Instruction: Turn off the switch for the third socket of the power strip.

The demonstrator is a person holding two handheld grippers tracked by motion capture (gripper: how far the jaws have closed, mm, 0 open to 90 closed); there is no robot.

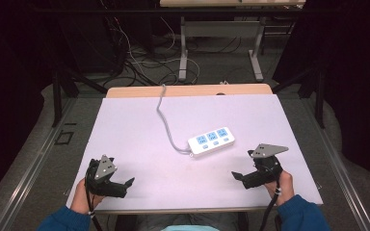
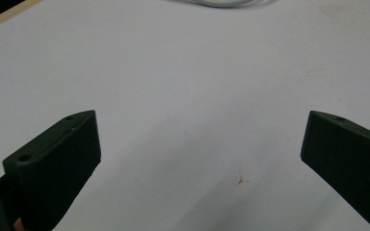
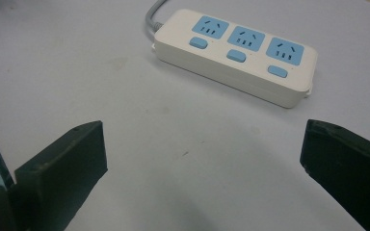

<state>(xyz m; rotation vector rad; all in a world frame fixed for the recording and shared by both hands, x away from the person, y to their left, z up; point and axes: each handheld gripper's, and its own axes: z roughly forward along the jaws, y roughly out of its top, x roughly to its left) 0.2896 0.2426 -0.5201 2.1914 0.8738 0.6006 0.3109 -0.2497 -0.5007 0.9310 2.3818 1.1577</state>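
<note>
A white power strip (image 1: 212,140) with three blue sockets and three blue buttons lies right of the middle of the white sheet (image 1: 135,130). Its grey cable (image 1: 166,125) runs off over the far edge. My left gripper (image 1: 125,185) is held low at the near left, pointing right, open and holding nothing. My right gripper (image 1: 238,177) sits at the near right, pointing left, open as well. In the right gripper view the power strip (image 3: 236,55) lies ahead of the wide-apart jaws of the right gripper (image 3: 202,130). The left gripper (image 2: 200,122) faces bare sheet, with the cable (image 2: 221,2) at the top edge.
The sheet covers a wooden table whose far edge (image 1: 188,90) shows. Beyond it are floor cables (image 1: 139,62) and the legs of another table (image 1: 184,57). A small brown mark (image 2: 241,180) is on the sheet near the left gripper.
</note>
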